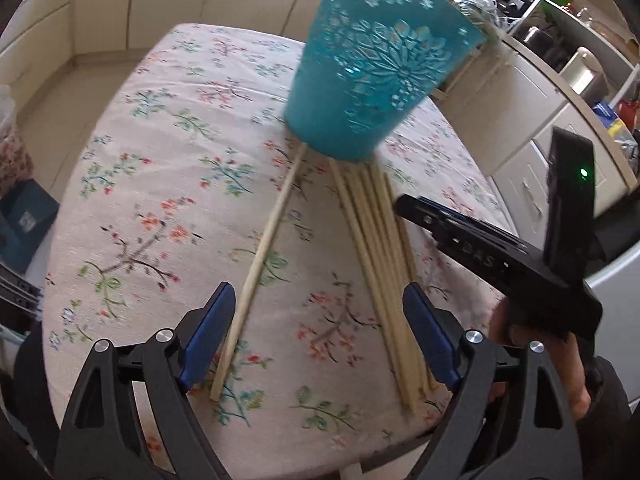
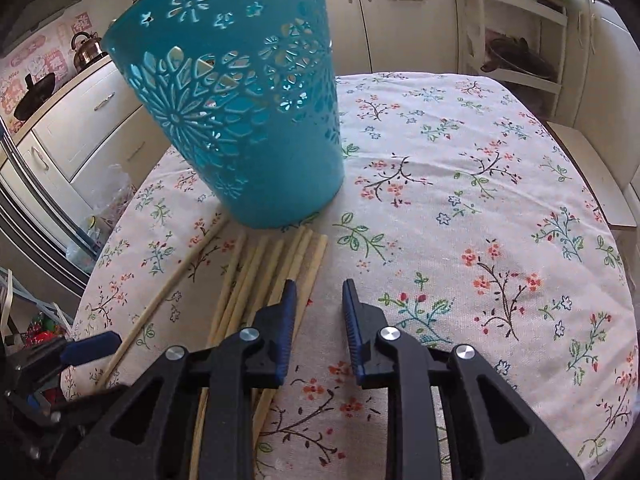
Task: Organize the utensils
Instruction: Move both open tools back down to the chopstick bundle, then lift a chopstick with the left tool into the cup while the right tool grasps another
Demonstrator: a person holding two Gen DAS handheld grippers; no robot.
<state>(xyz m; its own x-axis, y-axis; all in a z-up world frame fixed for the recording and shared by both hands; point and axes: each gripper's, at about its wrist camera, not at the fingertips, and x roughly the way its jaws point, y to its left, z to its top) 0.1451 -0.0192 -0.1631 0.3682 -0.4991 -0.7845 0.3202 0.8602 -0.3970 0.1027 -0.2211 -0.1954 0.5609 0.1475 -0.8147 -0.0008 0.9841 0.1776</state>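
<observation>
Wooden chopsticks (image 2: 276,276) lay by the desk's (image 2: 460,184) near edge, before the teal basket (image 2: 240,120). Your left gripper (image 1: 316,340) gaped wide, empty. Your right gripper (image 2: 319,308) stood narrowly parted, holding nothing.

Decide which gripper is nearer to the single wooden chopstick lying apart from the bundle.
Left. The left gripper is open with its left pad right beside the single wooden chopstick. The right gripper sits over the far edge of the chopstick bundle.

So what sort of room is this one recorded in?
Most likely a home kitchen: cream cabinets line the walls, a kettle sits on the counter, and a floral tablecloth covers the table.
</observation>
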